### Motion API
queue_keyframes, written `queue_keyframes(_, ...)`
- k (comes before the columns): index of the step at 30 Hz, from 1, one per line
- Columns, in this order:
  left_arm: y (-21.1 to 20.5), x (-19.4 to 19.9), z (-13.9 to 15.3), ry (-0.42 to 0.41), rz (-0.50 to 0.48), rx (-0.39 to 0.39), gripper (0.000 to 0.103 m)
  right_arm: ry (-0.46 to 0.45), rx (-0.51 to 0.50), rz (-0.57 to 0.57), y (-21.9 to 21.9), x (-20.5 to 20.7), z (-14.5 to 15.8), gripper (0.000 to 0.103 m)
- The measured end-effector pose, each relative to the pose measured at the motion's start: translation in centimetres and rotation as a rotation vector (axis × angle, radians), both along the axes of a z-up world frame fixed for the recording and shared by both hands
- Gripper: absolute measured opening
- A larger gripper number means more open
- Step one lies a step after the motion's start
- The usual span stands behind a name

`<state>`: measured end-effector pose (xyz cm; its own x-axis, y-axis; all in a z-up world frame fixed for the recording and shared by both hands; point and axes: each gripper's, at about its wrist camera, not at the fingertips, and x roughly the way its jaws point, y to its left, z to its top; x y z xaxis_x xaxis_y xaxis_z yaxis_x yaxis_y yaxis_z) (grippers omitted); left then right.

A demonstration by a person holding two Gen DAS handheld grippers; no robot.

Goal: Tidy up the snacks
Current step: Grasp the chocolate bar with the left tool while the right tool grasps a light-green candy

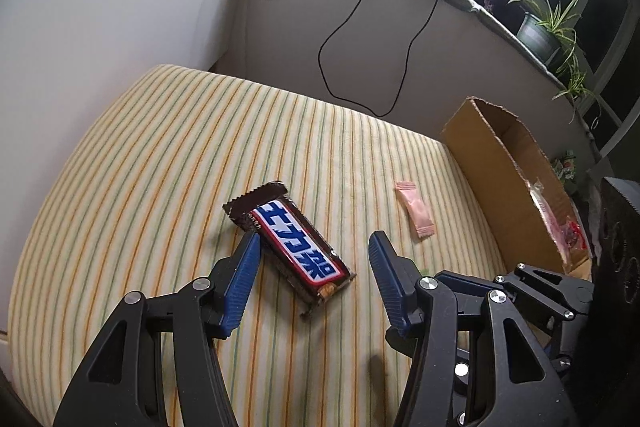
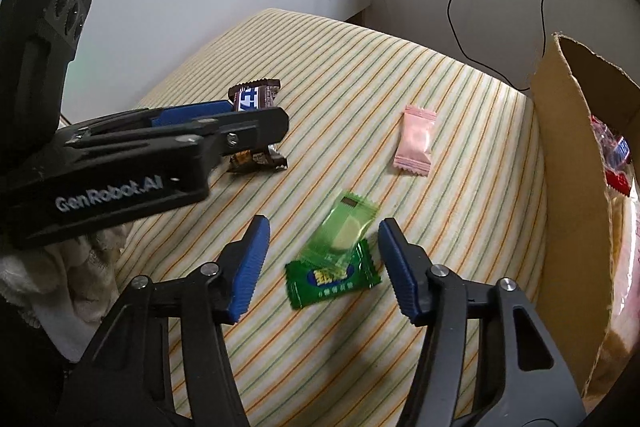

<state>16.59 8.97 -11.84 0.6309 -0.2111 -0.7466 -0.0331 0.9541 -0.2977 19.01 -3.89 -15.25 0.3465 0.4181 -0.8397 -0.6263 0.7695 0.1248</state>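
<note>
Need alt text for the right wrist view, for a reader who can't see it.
The right gripper, fingers open, straddles two overlapping green candy wrappers on a striped cloth. A pink candy lies beyond, a cardboard box stands right, and the left gripper reaches a chocolate bar.

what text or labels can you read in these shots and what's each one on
"GenRobot.AI": white letters on the black side of the left tongs, seen from the right wrist.
"士力架": white-and-blue characters on the brown chocolate bar.
Dark green candy wrapper: a yellow-on-blue logo and a white line of print, too blurred to read.
Pale green wrapper, pink wrapper: no readable text.
Packets in the cardboard box: print unreadable.
</note>
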Motion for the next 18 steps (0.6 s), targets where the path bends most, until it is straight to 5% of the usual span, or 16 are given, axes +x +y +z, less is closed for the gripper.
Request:
queue_keyframes(4,-0.7,0.3,-0.2,0.001,-0.013,0.039,0.054,-0.007,-0.021,0.017,0.8,0.4,-0.2,0.043)
queue_keyframes(12,-1.1,0.4,-0.9,0.006,-0.013,0.083,0.034,-0.045,-0.072,0.045,1.5,0.2,-0.4,0.025)
queue_keyframes(18,-0.7,0.0,-0.8,-0.004,-0.009,0.084,0.027,-0.043,-0.060,0.045,1.2,0.6,-0.6,0.025)
